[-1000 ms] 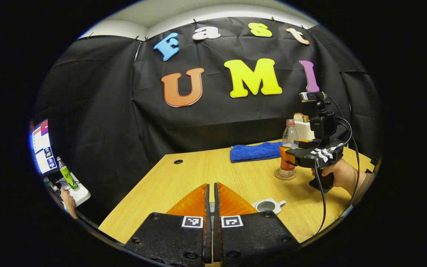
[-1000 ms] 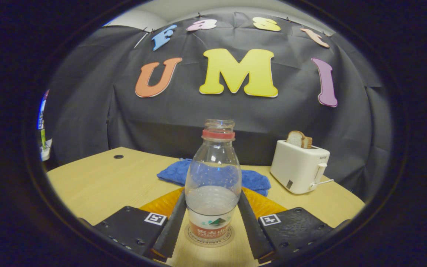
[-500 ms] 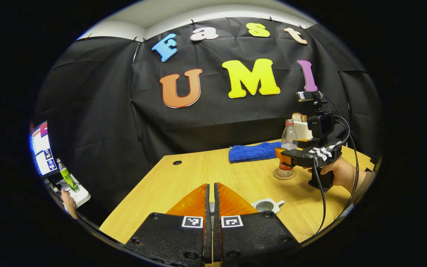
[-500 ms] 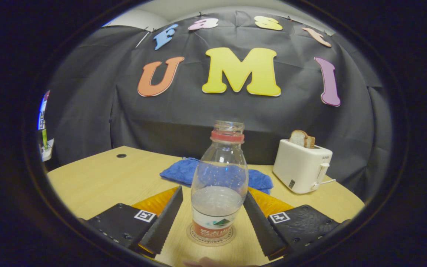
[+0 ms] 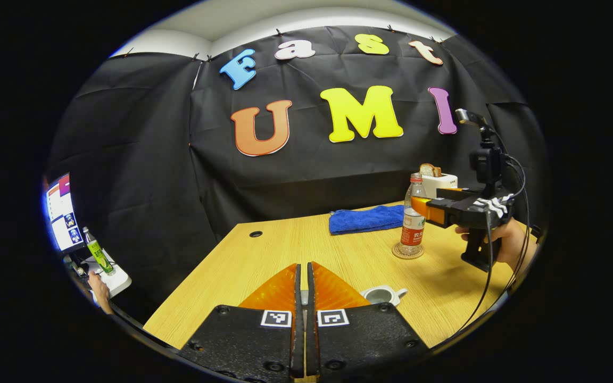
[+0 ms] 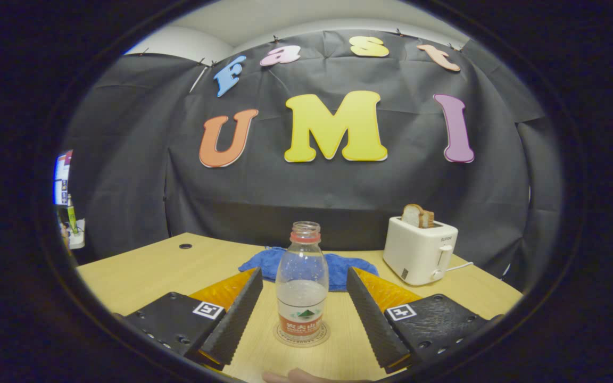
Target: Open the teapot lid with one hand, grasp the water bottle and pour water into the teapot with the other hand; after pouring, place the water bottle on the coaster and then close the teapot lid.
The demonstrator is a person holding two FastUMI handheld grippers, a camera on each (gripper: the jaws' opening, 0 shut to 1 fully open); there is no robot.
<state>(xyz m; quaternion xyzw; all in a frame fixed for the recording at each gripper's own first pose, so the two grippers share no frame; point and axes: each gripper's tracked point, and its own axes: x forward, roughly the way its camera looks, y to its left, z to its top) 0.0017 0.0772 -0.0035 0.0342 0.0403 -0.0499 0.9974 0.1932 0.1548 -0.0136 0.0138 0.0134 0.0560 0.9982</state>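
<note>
A clear water bottle (image 6: 302,287) with a red label stands upright on a round coaster (image 6: 302,336), part full and uncapped. My right gripper (image 6: 304,274) is open, its fingers apart on either side and short of the bottle, touching nothing. In the left gripper view the bottle (image 5: 412,223) and coaster (image 5: 407,251) sit at the far right, with the right gripper (image 5: 419,205) just right of the bottle's shoulder. A white teapot (image 5: 383,294) stands open beside my left gripper (image 5: 302,274), which is shut with a grey sliver of the lid between its fingers.
A white toaster (image 6: 418,250) with bread stands at the back right. A blue cloth (image 6: 264,263) lies behind the bottle. The wooden table (image 5: 285,250) has a cable hole (image 5: 256,233). A monitor (image 5: 61,213) and a green bottle (image 5: 96,255) sit off its left edge.
My right gripper has let go of the bottle, opened wider, and drawn back and up from it. The bottle stays on the coaster. The left gripper has not moved.
</note>
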